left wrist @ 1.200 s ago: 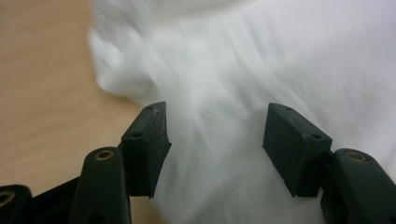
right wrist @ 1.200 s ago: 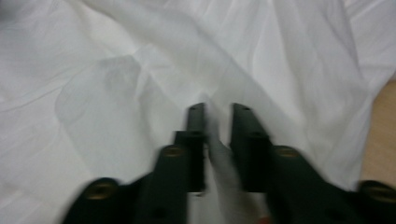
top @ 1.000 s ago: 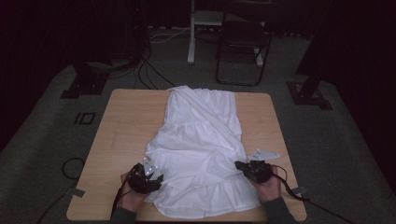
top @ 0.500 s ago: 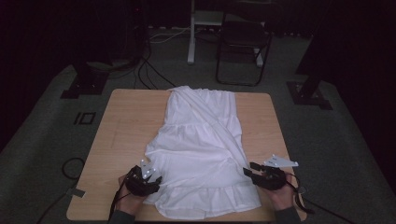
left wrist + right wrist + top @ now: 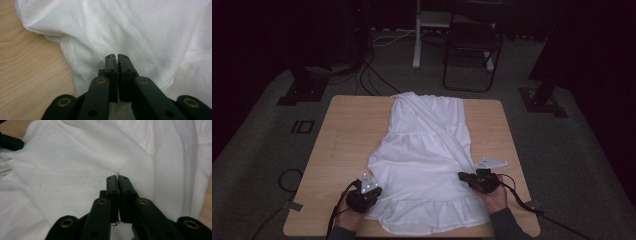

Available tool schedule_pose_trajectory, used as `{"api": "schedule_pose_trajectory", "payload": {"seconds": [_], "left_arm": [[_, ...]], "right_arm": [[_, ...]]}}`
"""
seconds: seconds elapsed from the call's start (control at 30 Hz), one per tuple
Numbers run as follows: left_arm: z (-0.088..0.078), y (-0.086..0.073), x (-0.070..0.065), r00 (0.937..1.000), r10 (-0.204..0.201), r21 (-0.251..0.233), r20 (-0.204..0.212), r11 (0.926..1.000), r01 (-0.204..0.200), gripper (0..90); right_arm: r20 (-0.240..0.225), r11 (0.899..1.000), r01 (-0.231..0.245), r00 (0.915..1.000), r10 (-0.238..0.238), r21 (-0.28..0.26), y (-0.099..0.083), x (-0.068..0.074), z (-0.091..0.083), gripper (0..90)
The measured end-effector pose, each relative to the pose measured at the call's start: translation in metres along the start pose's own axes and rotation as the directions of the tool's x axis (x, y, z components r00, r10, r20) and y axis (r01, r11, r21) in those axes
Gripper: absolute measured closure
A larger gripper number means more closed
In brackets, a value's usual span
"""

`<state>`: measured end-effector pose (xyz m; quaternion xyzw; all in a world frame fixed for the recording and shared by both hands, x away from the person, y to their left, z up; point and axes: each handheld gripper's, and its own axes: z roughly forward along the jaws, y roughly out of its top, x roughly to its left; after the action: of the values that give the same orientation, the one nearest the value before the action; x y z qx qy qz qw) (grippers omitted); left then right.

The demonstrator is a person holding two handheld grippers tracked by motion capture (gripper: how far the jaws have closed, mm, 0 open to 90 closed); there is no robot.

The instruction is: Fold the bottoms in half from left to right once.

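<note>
1. The left gripper [image 5: 371, 192] sits at the near left edge of the white dress [image 5: 427, 165]. Its jaws have just been closing and now meet tip to tip, with a sliver of cloth caught between the tips [image 5: 117, 56] in the left gripper view.
2. The dress lies flat on the wooden table [image 5: 342, 135], between the two grippers and stretching away from both. Its long axis runs from the person towards the far edge: ruffled hem nearest, narrow top farthest.
3. The right gripper [image 5: 464, 176] rests on the dress's near right edge, jaws just closed, pinching a small tuft of fabric at the tips [image 5: 117, 176].
</note>
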<state>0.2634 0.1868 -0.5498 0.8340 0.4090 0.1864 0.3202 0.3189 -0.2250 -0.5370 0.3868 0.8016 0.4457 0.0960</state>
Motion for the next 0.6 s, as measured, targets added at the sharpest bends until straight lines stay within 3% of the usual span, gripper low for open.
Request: {"api": "schedule_pose_trajectory", "payload": {"seconds": [0.13,0.23,0.37,0.43,0.47,0.53,0.6], "left_arm": [[-0.011,-0.003,-0.004,0.9997,0.017,-0.009,0.018,0.9998,-0.017,88.8],[-0.017,-0.008,-0.008,0.9992,0.024,-0.007,0.031,0.9997,-0.024,88.3],[-0.023,-0.012,-0.012,0.9978,0.043,-0.02,0.051,0.9989,-0.042,86.3],[-0.025,-0.011,-0.011,0.9979,0.043,-0.053,0.049,0.9978,-0.04,71.1],[-0.025,-0.01,-0.01,0.9988,0.035,-0.065,0.035,0.9973,-0.033,60.3],[-0.028,-0.005,-0.004,0.9998,0.017,-0.091,0.009,0.9958,-0.016,51.2],[-0.031,0.002,0.004,0.9999,-0.014,-0.122,-0.005,0.9924,0.014,48.1]], "right_arm": [[-0.001,1.0,0.005,1.0,-0.005,-0.025,-0.019,0.004,-0.032,88.4],[0.029,1.0,0.022,0.9994,-0.021,-0.002,-0.037,0.003,-0.05,88.4],[0.015,1.0,-0.007,0.9999,0.007,0.028,-0.065,-0.001,-0.07,88.2],[0.008,0.999,-0.003,1.0,0.003,0.036,-0.073,-0.001,-0.077,81.8],[0.013,1.0,-0.001,0.9999,0.001,0.029,-0.074,-0.001,-0.08,71.1],[0.032,1.0,-0.025,0.9992,0.026,-0.012,-0.072,-0.004,-0.084,58.6],[0.036,0.998,-0.04,0.9985,0.042,-0.056,-0.064,-0.008,-0.085,53.6]]}}
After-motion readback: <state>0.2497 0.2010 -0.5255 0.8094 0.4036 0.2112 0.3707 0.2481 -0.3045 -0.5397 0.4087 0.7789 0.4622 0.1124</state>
